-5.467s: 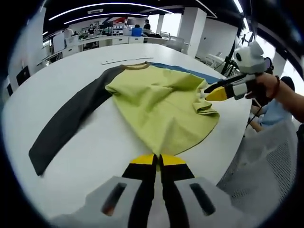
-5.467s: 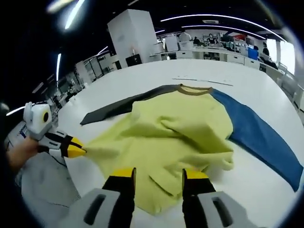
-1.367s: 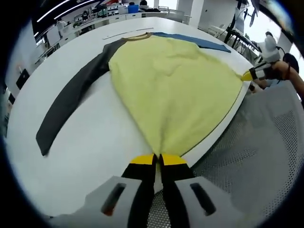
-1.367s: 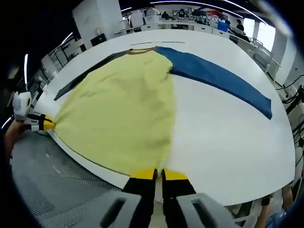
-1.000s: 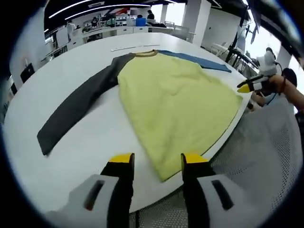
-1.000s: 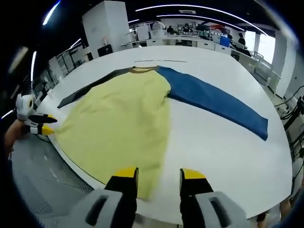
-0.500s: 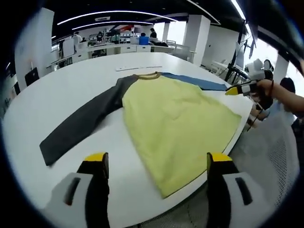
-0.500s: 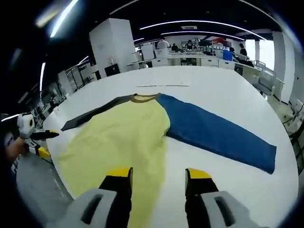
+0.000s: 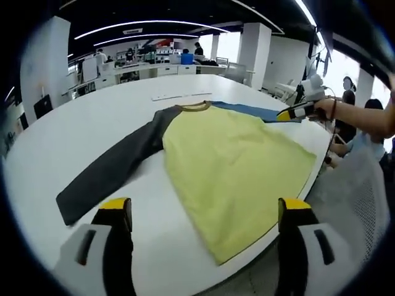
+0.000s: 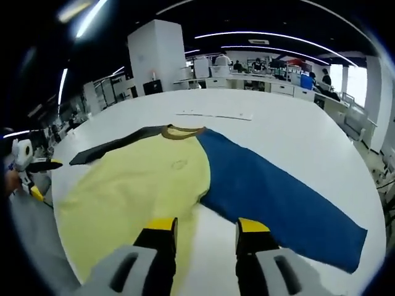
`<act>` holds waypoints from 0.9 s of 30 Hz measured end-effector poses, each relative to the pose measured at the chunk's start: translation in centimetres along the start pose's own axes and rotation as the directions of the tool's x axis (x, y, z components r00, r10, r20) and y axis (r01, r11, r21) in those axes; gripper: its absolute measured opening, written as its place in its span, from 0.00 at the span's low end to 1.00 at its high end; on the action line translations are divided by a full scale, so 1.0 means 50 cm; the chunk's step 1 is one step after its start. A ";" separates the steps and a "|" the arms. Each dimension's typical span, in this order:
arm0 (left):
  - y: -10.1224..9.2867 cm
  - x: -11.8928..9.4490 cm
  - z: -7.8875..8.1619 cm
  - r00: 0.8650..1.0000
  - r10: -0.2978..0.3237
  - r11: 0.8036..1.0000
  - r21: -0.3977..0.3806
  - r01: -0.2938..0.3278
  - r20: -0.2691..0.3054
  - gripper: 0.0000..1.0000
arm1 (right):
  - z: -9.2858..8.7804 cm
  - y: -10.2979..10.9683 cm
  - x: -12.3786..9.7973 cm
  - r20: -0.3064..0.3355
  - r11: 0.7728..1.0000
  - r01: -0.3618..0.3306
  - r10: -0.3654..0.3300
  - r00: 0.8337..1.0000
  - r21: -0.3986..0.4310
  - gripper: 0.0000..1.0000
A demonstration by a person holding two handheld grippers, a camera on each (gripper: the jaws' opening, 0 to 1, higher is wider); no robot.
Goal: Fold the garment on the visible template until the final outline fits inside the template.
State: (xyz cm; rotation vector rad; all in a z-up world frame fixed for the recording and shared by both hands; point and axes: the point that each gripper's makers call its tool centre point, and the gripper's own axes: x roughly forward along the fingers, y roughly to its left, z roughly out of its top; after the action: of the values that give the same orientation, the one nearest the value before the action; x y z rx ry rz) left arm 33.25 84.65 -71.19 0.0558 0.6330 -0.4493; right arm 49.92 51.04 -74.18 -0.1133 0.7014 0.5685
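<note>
A long-sleeved shirt lies flat on the white table, its yellow body [image 9: 231, 160] spread out and its hem at the near table edge. Its dark grey sleeve [image 9: 114, 166] stretches out to the left, and its blue sleeve [image 9: 259, 112] runs off behind the body. My left gripper [image 9: 205, 209] hangs above the hem, open wide and holding nothing. In the right gripper view the yellow body [image 10: 139, 182], the blue sleeve [image 10: 278, 194] and the grey sleeve [image 10: 117, 145] all lie flat. My right gripper [image 10: 207, 227] is open over the spot where body and blue sleeve meet.
A thin pale strip [image 9: 182, 95] lies on the table [image 9: 68, 123] beyond the collar, also seen as strip [image 10: 216, 115]. A grey mesh chair [image 9: 349, 203] stands at the table's near edge. The right gripper [image 9: 290, 113] is held by a hand over the blue sleeve. Desks and people fill the background.
Both grippers were shut on the hem corners, pulling the yellow body flat; they have let go, opened and lifted. The right gripper has moved over toward the blue sleeve.
</note>
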 end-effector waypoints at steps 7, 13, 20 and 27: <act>0.002 0.000 0.012 1.000 0.004 1.000 -0.003 -0.004 0.026 0.99 | 0.005 -0.022 0.042 -0.022 0.998 0.017 -0.019 1.000 -0.063 0.25; 0.012 0.000 0.013 0.999 0.025 1.000 0.003 -0.026 0.024 0.99 | 0.000 -0.036 0.069 -0.043 0.993 0.040 -0.045 0.998 -0.110 0.17; 0.017 -0.001 0.008 0.999 0.039 0.999 -0.011 -0.039 0.014 0.96 | -0.009 -0.045 0.082 -0.065 0.990 0.057 -0.066 0.996 -0.131 0.04; 0.014 -0.001 0.016 0.999 0.045 0.999 0.007 -0.045 0.025 0.93 | -0.004 -0.066 0.085 -0.057 0.989 0.092 -0.100 0.993 -0.114 0.00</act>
State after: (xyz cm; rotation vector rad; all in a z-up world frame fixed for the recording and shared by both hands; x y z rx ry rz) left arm 33.96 85.18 -70.55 0.0711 0.6044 -0.4079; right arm 54.19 50.13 -77.34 -0.2688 0.7213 0.5133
